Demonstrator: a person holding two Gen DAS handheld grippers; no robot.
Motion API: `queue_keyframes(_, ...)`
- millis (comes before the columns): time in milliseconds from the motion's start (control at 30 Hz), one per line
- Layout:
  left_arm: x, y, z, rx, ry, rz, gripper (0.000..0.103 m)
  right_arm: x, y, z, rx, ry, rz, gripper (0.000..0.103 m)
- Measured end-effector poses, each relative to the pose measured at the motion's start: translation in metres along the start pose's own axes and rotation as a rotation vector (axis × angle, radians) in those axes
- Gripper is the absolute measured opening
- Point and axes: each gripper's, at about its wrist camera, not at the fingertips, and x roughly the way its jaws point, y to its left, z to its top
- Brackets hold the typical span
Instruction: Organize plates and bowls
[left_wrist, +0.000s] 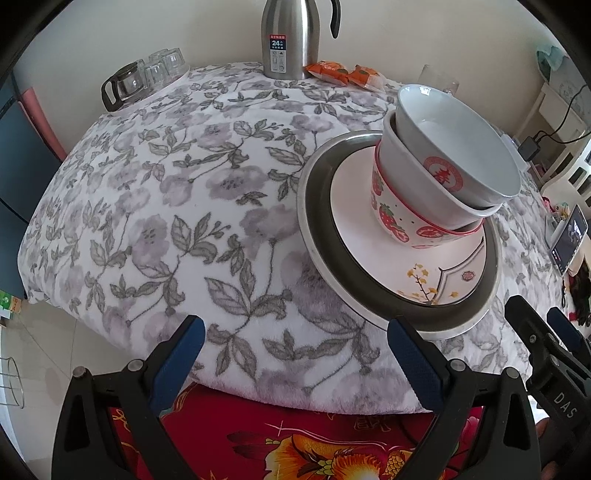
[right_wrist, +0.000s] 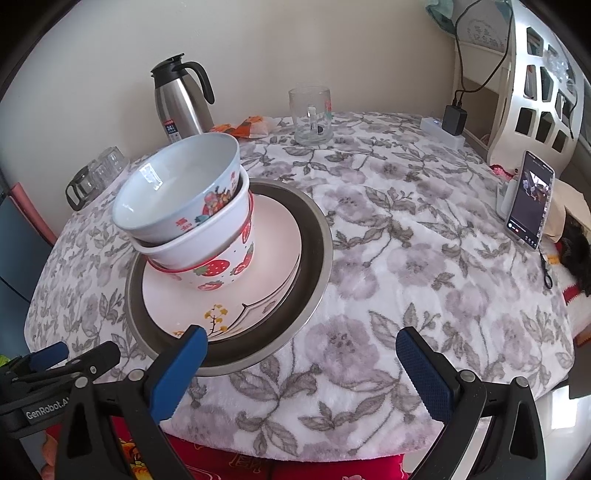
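Floral-clothed desk (left_wrist: 147, 192) | bowls (left_wrist: 443, 177) lean, stacked on plates (left_wrist: 369, 236) at near edge | we hold left gripper (left_wrist: 295, 347) and right gripper (right_wrist: 301, 354) wide open, empty | risk: nudge topples stack

Three nested ceramic bowls (right_wrist: 192, 225), lowest strawberry-patterned, sit tilted on a white flower-painted plate (right_wrist: 258, 266) inside a round steel tray (right_wrist: 314, 258).

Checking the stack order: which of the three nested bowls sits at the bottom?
The strawberry-patterned bowl; both others, white bowl and topmost bowl, nest inside it.
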Motion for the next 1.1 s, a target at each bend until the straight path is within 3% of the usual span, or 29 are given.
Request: queue_keyframes(1100, 0.0048, 0.0018, 0.0023, -0.010, 0.010, 0.004, 0.099, 0.0049, -0.0007, -0.0014, -0.003, 0.012, 0.000, 0.103)
